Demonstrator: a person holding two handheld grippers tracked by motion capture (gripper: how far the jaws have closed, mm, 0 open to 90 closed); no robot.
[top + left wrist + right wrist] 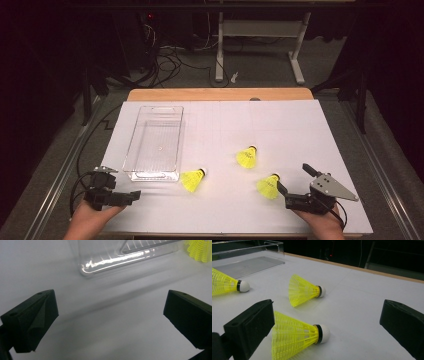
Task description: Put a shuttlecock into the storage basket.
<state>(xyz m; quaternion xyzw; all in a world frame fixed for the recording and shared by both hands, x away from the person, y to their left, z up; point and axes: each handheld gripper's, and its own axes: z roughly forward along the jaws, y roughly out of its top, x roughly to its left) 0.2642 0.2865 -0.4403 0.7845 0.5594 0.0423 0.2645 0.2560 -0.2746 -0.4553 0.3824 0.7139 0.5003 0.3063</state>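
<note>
in the left gripper view the clear tray (130,257) is cut by the top edge, and one shuttlecock (200,250) by the top right corner. in the right gripper view the nearest shuttlecock (297,336) loses its skirt behind the left jaw and at the bottom edge.

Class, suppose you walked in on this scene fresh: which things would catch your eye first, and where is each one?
Three bright yellow shuttlecocks lie on the white table: one beside the near end of the clear plastic tray, one mid-table, one just ahead of the right tongs. Those tongs stand open, as do the left tongs at the near left.
</note>
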